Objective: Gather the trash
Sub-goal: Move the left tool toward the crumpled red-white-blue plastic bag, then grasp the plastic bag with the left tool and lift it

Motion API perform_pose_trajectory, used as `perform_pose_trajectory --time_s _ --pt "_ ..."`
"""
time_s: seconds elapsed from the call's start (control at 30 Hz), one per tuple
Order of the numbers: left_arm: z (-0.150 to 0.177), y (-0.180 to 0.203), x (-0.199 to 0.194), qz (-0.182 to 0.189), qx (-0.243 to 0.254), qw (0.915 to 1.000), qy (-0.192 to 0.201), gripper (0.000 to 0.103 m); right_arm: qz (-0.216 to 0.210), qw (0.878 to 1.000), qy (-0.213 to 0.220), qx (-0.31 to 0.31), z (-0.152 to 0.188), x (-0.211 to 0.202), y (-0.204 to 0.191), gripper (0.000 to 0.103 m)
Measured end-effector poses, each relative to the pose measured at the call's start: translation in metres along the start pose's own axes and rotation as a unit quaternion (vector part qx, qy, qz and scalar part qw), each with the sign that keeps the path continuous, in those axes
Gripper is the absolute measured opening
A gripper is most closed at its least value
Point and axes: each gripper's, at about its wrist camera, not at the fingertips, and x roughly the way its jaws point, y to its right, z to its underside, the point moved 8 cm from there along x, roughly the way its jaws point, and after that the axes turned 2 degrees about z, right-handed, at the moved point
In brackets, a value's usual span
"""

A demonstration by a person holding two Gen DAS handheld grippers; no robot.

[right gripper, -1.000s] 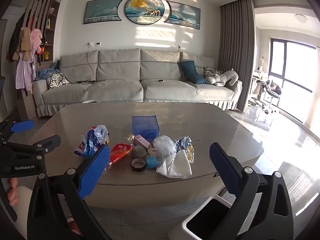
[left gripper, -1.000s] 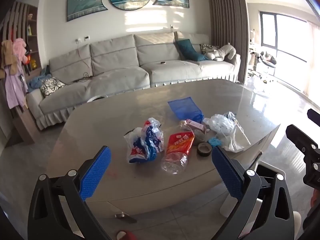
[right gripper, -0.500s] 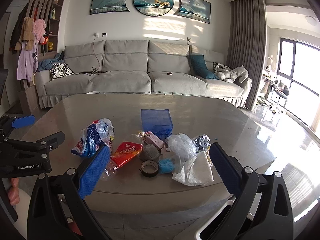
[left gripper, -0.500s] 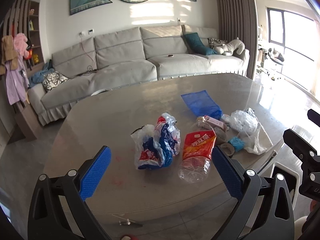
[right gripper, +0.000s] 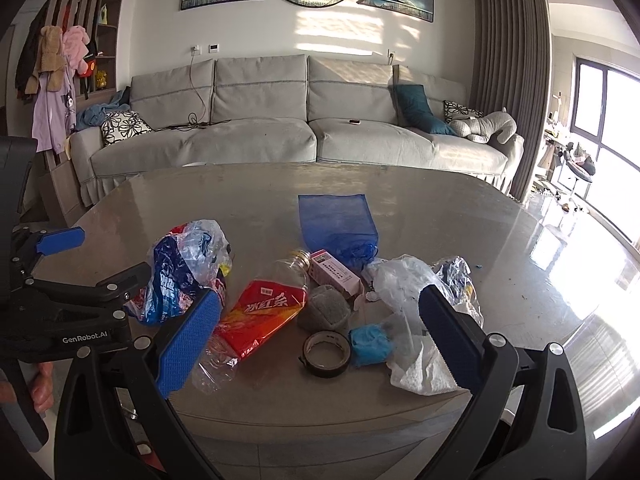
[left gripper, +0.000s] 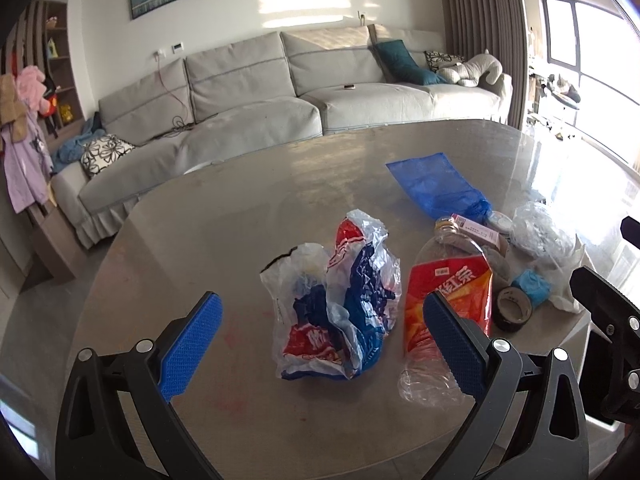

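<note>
The table (right gripper: 420, 208), a rounded glossy grey-brown slab, is carrying a cluster of trash. In the right wrist view, a roll of tape (right gripper: 325, 354) is lying near the front edge. A crumpled red-white-blue plastic bag (right gripper: 180, 272) is sitting at its 10 o'clock, a crushed red-label bottle (right gripper: 260, 316) at 9 o'clock, a flat blue bag (right gripper: 338, 222) at 12 o'clock, and a white plastic bag (right gripper: 416, 364) at 3 o'clock.

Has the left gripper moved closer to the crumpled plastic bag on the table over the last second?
Yes. The left gripper has come forward toward the crumpled plastic bag: against the sofa, the bag now looms larger and sits between the open fingers.
</note>
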Motion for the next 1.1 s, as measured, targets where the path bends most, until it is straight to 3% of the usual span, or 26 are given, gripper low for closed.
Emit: perform_pose_trajectory --time_s 0.47,0.63,0.7,0.77,0.87,0.97,1.1 --pt "0.01 0.007 0.056 -0.005 -0.004 0.9995 -0.032 0.099 -0.003 1.0 -0.011 -0.009 0.002 0.03 -0.005 0.099" --pt "0.02 0.009 0.083 -0.007 0.004 0.9977 -0.067 0.099 -0.004 1.0 -0.019 -0.01 0.005 0.039 -0.008 0.099" --pt "0.024 0.009 0.091 0.009 0.0 0.9967 -0.081 0.098 -0.014 1.0 -0.028 -0.004 0.008 0.045 -0.011 0.099" --pt "0.027 0.01 0.096 0.017 0.003 0.9961 -0.087 0.082 -0.035 0.998 -0.048 0.013 0.014 0.053 -0.016 0.099" --pt "0.03 0.01 0.096 -0.017 0.038 0.9961 -0.077 0.062 -0.064 0.994 -0.074 0.041 0.022 0.066 -0.023 0.099" --pt "0.033 0.005 0.092 -0.032 0.04 0.9961 -0.072 0.043 -0.069 0.993 -0.084 0.054 0.027 0.074 -0.027 0.099" --pt "0.032 -0.012 0.082 -0.027 0.007 0.9978 -0.06 0.035 -0.076 0.989 -0.11 0.062 0.039 0.081 -0.038 0.099"
